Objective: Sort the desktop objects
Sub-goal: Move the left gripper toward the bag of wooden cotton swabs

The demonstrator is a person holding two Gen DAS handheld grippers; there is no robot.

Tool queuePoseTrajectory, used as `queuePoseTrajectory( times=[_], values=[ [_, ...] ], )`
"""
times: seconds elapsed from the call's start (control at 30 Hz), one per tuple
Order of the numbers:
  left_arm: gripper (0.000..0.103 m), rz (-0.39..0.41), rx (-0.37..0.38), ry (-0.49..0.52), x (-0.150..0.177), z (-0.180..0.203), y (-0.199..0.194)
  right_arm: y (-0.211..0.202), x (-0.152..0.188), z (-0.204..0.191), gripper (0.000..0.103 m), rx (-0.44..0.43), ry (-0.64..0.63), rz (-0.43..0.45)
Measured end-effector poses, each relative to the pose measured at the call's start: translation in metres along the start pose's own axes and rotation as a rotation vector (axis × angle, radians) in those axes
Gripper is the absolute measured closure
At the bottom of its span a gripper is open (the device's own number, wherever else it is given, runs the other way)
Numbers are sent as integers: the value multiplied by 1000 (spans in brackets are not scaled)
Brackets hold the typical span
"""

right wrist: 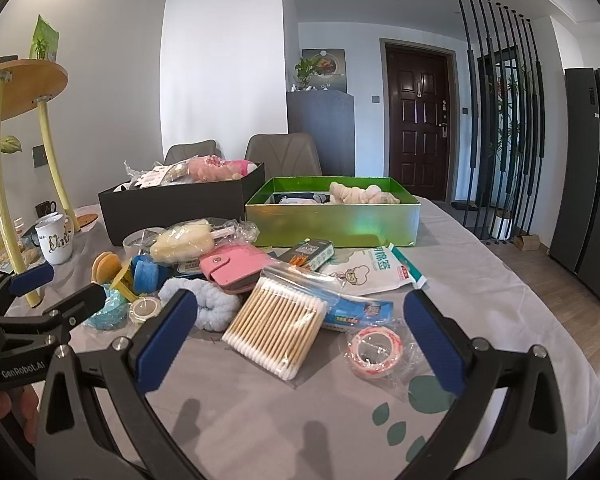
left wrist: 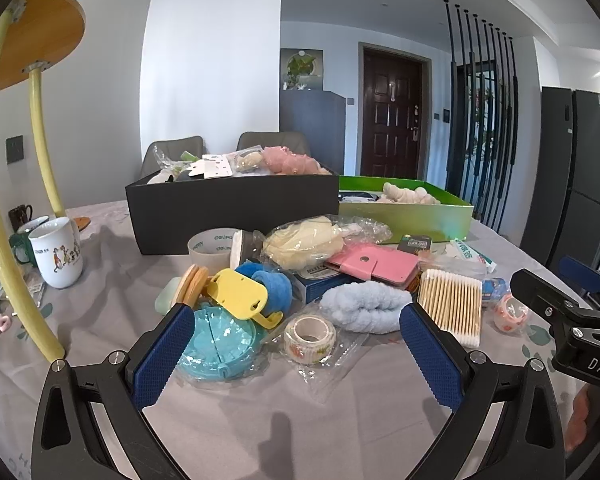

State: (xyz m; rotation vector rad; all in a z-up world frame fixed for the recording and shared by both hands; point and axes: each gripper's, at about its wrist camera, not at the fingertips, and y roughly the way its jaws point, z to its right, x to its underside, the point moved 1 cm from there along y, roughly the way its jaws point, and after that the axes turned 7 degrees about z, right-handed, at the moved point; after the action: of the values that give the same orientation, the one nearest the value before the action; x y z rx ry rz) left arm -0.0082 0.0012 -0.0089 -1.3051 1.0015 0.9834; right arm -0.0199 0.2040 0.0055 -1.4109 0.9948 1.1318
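Blue-padded and spread wide, the empty left gripper (left wrist: pixel 296 344) faced the wrapped tape roll (left wrist: pixel 309 339), best straddled squarely, while the right gripper (right wrist: pixel 300 334), equally wide, faced the cotton swabs (right wrist: pixel 276 330), black box (right wrist: pixel 172 208) and green box (right wrist: pixel 332 216) beyond.

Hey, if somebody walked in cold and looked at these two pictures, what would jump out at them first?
Probably the heap of small items mid-table: a pink wallet on top, a bag of cotton swabs at its near edge, and a teal round case on the left. Behind the heap stand a black box stuffed with plush toys and, to its right, a shiny green box. Both the left gripper and right gripper hover open, holding nothing.
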Motion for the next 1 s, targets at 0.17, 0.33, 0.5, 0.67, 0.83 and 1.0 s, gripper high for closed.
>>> queuePoseTrajectory(
  times=[0.17, 0.33, 0.5, 0.67, 0.83, 1.0],
  values=[
    [1, -10, 13, -5, 0, 1, 0, 1, -1, -1, 0, -2, 1, -4],
    [1, -12, 25, -3, -1, 2, 0, 1, -1, 1, 0, -5, 6, -12],
    [1, -40, 46, 1, -2, 3, 5, 2, 0, 1, 0, -10, 3, -17],
    [12, -104, 77, 4, -1, 6, 18, 4, 0, 1, 0, -12, 6, -25],
    [17, -126, 103, 15, 0, 12, 25, 9, 1, 4, 5, -11, 19, -46],
    [22, -154, 129, 33, 0, 21, 33, 15, 3, 4, 16, -24, 24, -80]
  ],
)
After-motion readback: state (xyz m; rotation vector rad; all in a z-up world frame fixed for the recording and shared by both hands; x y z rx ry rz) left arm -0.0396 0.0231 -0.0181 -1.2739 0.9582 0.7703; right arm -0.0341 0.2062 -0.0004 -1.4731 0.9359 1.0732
